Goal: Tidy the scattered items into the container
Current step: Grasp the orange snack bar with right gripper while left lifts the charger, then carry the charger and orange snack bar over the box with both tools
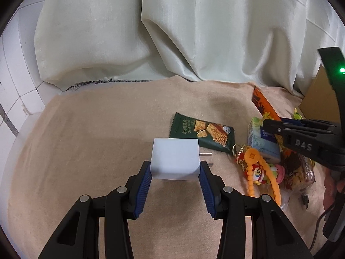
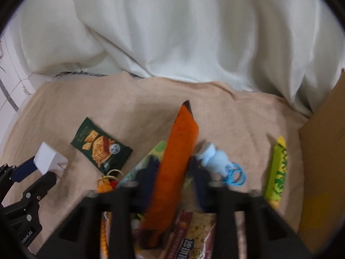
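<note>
A home is suggested: a beige cloth (image 1: 97, 142) is spread on a surface, pale curtains (image 1: 194, 28) hang at the far side, white tiles (image 1: 17, 90) are seen far left.

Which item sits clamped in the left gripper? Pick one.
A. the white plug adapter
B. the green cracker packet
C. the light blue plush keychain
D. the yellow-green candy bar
A: the left gripper has its blue pads pressed on both sides of the white plug adapter, lifted off the cloth.
</note>
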The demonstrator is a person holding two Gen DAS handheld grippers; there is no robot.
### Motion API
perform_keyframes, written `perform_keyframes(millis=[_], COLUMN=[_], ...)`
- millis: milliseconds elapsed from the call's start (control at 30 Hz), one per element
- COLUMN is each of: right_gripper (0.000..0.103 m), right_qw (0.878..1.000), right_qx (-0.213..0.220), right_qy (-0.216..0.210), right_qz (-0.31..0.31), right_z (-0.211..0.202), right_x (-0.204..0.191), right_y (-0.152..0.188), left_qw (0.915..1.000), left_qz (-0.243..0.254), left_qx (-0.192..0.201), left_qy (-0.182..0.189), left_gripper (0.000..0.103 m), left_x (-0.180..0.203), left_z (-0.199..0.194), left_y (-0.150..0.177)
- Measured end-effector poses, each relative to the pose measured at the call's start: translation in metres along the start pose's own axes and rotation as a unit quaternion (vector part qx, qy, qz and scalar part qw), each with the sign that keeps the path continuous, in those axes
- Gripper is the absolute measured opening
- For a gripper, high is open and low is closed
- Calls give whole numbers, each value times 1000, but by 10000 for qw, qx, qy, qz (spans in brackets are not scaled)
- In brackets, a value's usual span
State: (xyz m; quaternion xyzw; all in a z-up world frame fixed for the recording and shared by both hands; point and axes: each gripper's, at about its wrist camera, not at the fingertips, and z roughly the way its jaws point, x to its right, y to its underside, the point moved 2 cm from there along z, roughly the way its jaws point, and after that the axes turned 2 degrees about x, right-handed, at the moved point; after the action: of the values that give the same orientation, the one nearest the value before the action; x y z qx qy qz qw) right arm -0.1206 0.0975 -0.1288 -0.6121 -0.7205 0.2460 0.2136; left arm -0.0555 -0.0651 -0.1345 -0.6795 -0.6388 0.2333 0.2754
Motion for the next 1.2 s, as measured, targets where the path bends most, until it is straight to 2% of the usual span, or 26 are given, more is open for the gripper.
perform_keyframes(millis=[67,400,567,833,1033,1200], right_gripper=[25,25,25,25,25,25], right_qw=[9998,9977,9962,9955,9935,9885], right_qx=[64,563,719,863,1094,1498], right_qy=[-193,-382,-483,-375,-315,-164], right_qz=[81,-24,-84,-81,15,104], right_z=[-7,-61,-79,-98,-125,-167], right_x=[3,1,1,13,30,49], right_y=[-1,-6,-5,-6,-11,-20], left_qw=[10000,9990,9990,9983,9960,9937], left_qz=[-2,-45,-63,-169,-165,-105], left_qx=[24,451,451,501,846,1099], left_qy=[20,34,-17,-223,-221,-184], left_gripper=[45,45,45,45,45,45], left_x=[1,13,17,30,51,77], left_z=[-2,-31,-34,-39,-68,-96], left_y=[-2,-23,-29,-38,-64,-92])
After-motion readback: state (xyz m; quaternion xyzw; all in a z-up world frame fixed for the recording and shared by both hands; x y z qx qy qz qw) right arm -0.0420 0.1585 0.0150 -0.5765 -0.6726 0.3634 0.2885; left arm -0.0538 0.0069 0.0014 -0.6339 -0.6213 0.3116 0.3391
